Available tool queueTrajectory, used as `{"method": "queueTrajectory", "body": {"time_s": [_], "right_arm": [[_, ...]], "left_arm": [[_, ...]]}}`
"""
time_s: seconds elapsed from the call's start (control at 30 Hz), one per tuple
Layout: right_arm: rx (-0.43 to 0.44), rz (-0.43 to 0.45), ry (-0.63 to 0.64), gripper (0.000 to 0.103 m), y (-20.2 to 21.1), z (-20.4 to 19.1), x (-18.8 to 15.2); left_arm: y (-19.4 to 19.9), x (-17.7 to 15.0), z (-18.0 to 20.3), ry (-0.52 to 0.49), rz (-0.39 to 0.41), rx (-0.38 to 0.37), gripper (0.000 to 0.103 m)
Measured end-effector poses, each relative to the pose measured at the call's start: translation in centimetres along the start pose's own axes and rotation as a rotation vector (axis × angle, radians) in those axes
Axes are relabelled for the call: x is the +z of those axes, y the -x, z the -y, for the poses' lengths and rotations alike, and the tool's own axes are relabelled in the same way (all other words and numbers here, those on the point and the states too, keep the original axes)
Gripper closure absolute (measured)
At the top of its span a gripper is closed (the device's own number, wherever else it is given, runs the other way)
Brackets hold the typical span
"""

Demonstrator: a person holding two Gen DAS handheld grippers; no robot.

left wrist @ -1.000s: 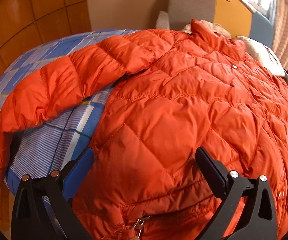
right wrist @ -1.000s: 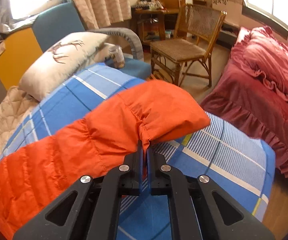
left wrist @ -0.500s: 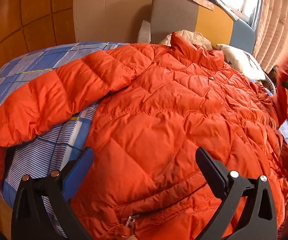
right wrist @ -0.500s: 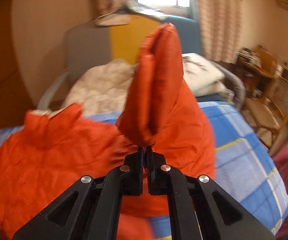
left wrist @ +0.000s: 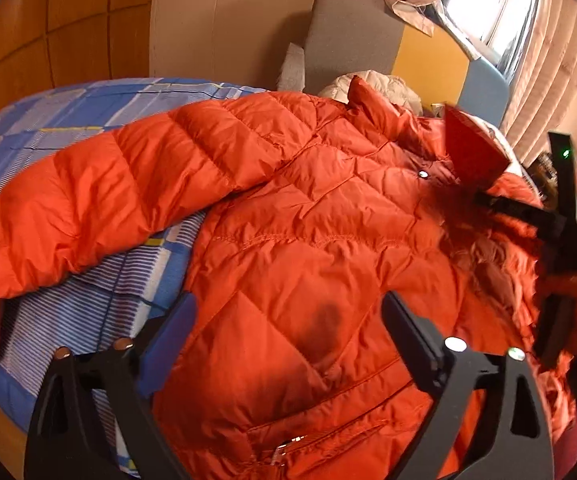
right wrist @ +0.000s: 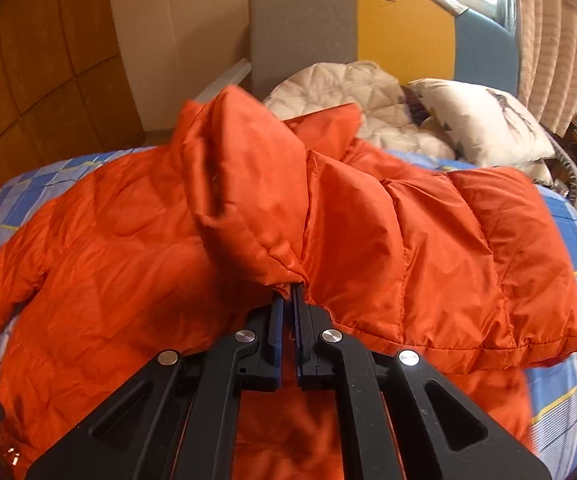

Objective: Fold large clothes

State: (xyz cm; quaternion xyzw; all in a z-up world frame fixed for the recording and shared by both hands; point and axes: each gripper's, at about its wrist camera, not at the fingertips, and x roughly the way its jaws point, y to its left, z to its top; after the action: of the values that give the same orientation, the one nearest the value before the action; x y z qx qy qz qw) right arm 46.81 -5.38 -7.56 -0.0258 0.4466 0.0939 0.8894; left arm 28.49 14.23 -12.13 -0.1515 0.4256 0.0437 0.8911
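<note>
An orange puffer jacket [left wrist: 308, 216] lies front up on a blue checked bed [left wrist: 68, 108]. One sleeve [left wrist: 108, 200] stretches out to the left. My left gripper [left wrist: 288, 300] hovers over the lower front near the pocket zip. Its jaws are wide and closing, and its pads touch nothing. The other sleeve [right wrist: 408, 248] is folded across the jacket [right wrist: 108, 260]. My right gripper [right wrist: 288, 292] pinches the cuff of that sleeve at its tips, and its jaws are starting to open. The right gripper [left wrist: 480, 196] also shows at the right edge of the left wrist view.
A white pillow [right wrist: 480, 120] and a pale quilt [right wrist: 348, 84] lie at the head of the bed, against a grey, yellow and blue headboard [right wrist: 300, 20]. Wood panels [left wrist: 28, 40] line the left wall. Curtains [left wrist: 548, 80] hang at the right.
My right gripper swung the sleeve up off the bed and across over the jacket's chest. A thin gap has appeared between its fingers. The left gripper's jaws have narrowed slightly.
</note>
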Motion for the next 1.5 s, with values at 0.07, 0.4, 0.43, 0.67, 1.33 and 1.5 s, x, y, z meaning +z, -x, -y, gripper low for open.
{"method": "queueTrajectory", "body": {"time_s": [0.07, 0.4, 0.43, 0.67, 1.33, 1.5], "right_arm": [[0.015, -0.010, -0.009, 0.050, -0.1, -0.6, -0.5], [0.070, 0.043, -0.184, 0.022, 3.2, 1.6, -2.7], [0.071, 0.046, -0.233, 0.022, 3.6, 2.8, -3.0], [0.012, 0.046, -0.441, 0.022, 4.2, 10.2, -5.0], [0.126, 0.138, -0.427, 0.022, 7.6, 13.1, -5.0], [0.084, 0.107, -0.442, 0.028, 4.7, 12.2, -2.5]], "left_arm": [[-0.4, 0.3, 0.1, 0.009, -0.015, -0.030, 0.022], [-3.1, 3.4, 2.8, 0.054, -0.041, -0.170, 0.042], [-3.4, 3.9, 3.4, 0.051, -0.042, -0.191, 0.042], [-8.3, 7.6, 9.1, 0.022, -0.101, -0.309, 0.042], [-11.5, 11.2, 8.1, 0.131, -0.057, -0.328, 0.099], [-10.6, 11.1, 5.2, 0.139, -0.032, -0.254, 0.099]]}}
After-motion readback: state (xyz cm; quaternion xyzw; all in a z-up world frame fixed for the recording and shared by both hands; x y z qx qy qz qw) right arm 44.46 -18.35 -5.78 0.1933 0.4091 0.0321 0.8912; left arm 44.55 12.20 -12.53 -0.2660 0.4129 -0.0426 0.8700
